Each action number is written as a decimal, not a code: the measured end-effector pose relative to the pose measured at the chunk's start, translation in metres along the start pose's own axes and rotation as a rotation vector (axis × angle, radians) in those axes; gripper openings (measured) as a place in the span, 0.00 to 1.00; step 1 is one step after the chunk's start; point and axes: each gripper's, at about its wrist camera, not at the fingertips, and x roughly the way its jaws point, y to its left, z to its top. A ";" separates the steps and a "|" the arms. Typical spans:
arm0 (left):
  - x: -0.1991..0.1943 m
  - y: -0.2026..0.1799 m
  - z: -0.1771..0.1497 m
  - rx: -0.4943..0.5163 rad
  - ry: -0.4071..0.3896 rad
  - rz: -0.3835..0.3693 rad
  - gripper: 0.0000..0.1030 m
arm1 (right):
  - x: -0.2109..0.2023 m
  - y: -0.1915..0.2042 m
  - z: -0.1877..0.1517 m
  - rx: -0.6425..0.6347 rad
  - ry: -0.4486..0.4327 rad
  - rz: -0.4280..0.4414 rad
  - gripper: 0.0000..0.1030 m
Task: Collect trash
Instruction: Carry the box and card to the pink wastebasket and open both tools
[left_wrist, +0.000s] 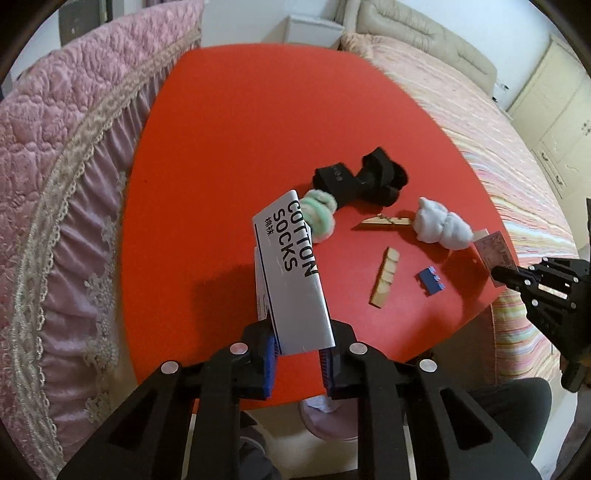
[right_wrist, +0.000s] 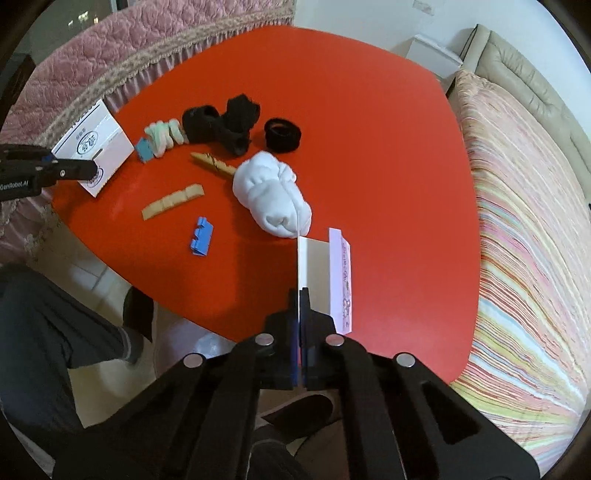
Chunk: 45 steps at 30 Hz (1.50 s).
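My left gripper (left_wrist: 299, 343) is shut on a white folded card package printed "COTTON SOCKS" (left_wrist: 291, 273), held tilted above the near side of the red table (left_wrist: 229, 147). From the right wrist view that same package (right_wrist: 94, 144) sticks out of the left gripper (right_wrist: 86, 168) at the table's left edge. My right gripper (right_wrist: 300, 295) is shut on a thin folded paper label, white and pink (right_wrist: 334, 277), seen edge-on over the table's near edge. The pink label (left_wrist: 493, 247) also shows at the right gripper's (left_wrist: 504, 275) tip in the left wrist view.
On the table lie black socks (right_wrist: 225, 122), a black sock ring (right_wrist: 282, 134), a green-white sock roll (right_wrist: 164, 136), a white sock bundle (right_wrist: 271, 194), two wooden pieces (right_wrist: 173, 201), and a blue clip (right_wrist: 201, 236). A striped bed (right_wrist: 524, 229) flanks the right, a pink quilt (left_wrist: 55, 147) the left.
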 end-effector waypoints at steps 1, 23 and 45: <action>-0.004 -0.002 0.000 0.010 -0.006 0.003 0.18 | -0.003 0.000 -0.001 0.007 -0.006 0.005 0.00; -0.081 -0.049 -0.040 0.236 -0.169 -0.063 0.19 | -0.089 0.029 -0.044 0.094 -0.199 0.138 0.00; -0.066 -0.080 -0.111 0.296 -0.067 -0.164 0.20 | -0.086 0.070 -0.105 0.108 -0.139 0.285 0.01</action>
